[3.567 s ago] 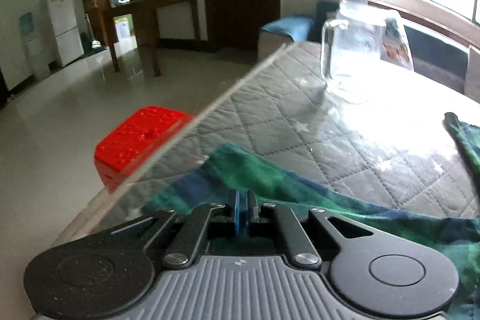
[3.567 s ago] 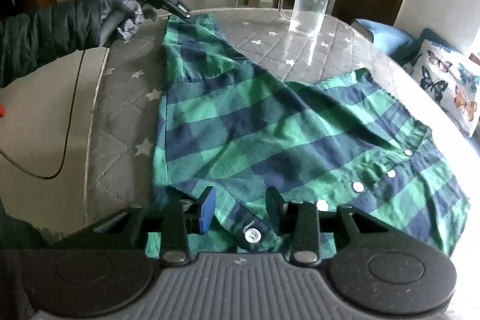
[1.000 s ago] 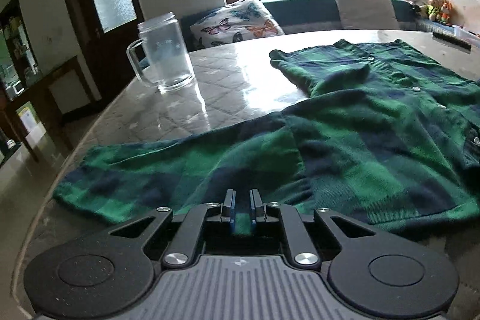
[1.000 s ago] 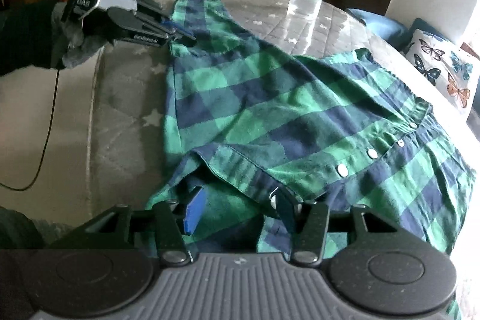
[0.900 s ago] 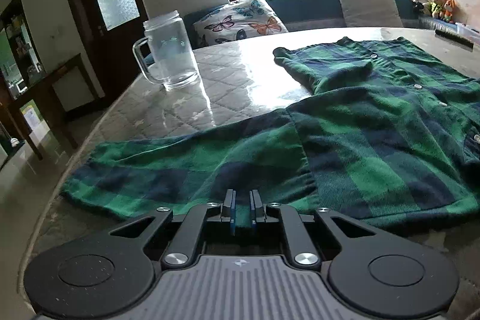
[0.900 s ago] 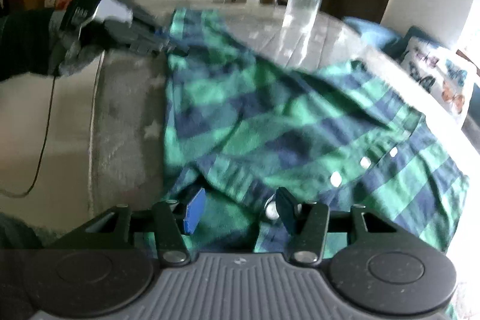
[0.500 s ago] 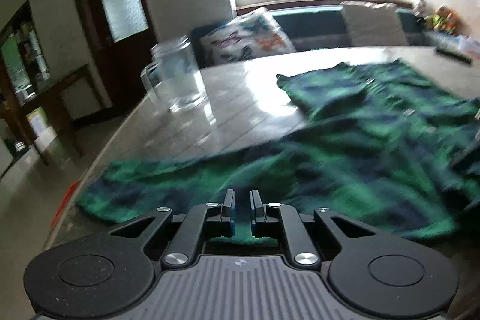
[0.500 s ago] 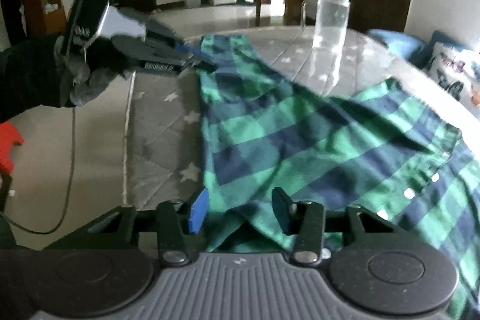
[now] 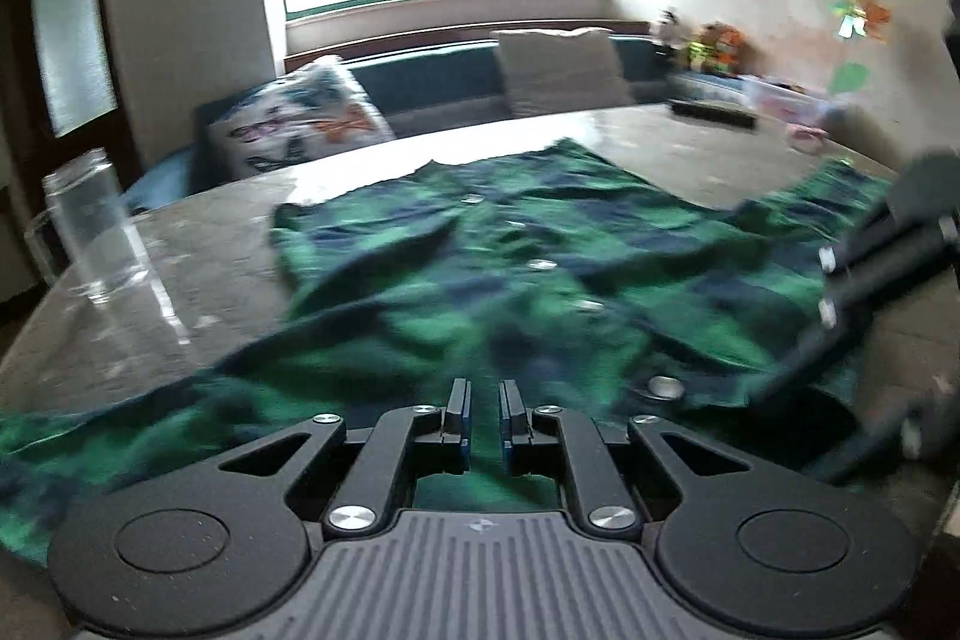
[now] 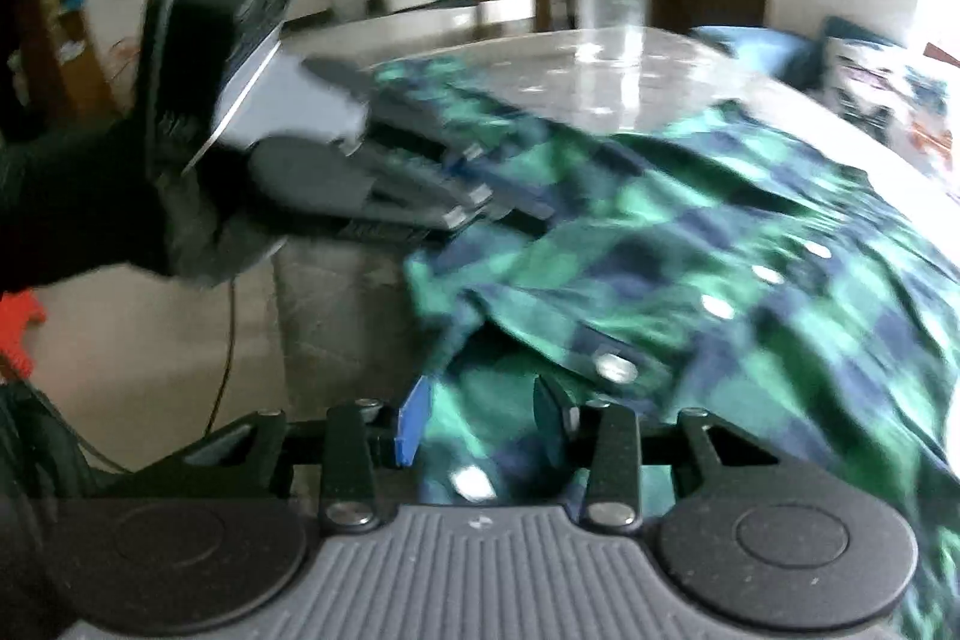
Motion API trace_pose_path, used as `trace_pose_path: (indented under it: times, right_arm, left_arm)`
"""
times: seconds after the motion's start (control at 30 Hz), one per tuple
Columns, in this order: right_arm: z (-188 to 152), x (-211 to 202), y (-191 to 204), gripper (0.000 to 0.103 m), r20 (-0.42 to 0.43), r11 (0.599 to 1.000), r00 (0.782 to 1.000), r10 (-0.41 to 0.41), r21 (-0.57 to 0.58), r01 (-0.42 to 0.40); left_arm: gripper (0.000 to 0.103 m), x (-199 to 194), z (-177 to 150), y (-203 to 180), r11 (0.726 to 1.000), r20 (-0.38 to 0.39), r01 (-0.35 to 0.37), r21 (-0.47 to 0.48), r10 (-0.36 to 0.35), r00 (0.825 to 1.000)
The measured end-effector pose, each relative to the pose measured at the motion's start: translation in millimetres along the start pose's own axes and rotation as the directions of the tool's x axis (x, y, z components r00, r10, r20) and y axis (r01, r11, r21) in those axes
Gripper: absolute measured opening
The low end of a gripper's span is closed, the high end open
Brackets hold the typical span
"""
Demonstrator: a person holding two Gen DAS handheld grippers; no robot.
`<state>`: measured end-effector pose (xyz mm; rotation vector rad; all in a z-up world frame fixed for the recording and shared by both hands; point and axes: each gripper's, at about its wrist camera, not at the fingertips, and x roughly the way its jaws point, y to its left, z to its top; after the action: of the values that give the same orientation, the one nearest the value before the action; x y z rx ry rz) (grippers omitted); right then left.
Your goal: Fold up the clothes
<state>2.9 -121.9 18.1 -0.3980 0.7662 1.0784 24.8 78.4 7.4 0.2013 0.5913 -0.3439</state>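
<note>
The shirt point(image 9: 540, 274) lay spread across the table point(image 9: 180, 244), a green and navy check, rumpled, its buttoned placket running up the middle. In the left wrist view, the left gripper point(image 9: 483, 418) was clenched on a fold of the near edge, the cloth pinched thinly between its pads. That thin hold could slip if the hand pulled hard or fast, and the fold would drop crooked. The mug point(image 9: 90, 232) stood near the shirt's far left side; a wide sweep of cloth could knock it.

In the right wrist view, the right gripper point(image 10: 483, 421) had shirt cloth between its half-parted fingers, beside a button; whether the pads pressed on it could not be told. If they did not, that corner might stay behind while the left gripper dragged its side, skewing the fold. The picture was blurred.
</note>
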Motion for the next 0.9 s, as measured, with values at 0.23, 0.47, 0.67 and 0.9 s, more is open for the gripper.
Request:
trace_pose_path:
  times: [0.23,0.47,0.67,0.9]
  right_arm:
    - [-32,-6,-20,0.039,-0.037,0.99,0.997,-0.064,0.127,0.068]
    - [-39,-15,-15,0.04,0.004,0.988,0.997,-0.077,0.133,0.076]
    - [-46,-9,-15,0.04,0.005,0.985,0.998,-0.061,0.163,0.059]
    - [-62,-62,-37,0.042,0.069,0.943,0.98,-0.186,0.292,0.159]
  left_arm:
    - [0.012,3,-13,-28,0.995,-0.03,0.056,0.087,-0.053,0.998]
    - [0.012,-5,0,-33,0.993,-0.007,0.044,0.108,-0.043,0.999]
    - [0.012,2,24,-48,0.992,0.035,0.081,0.096,-0.085,0.996]
    - [0.012,24,36,-72,0.984,0.023,0.153,0.09,-0.156,0.988]
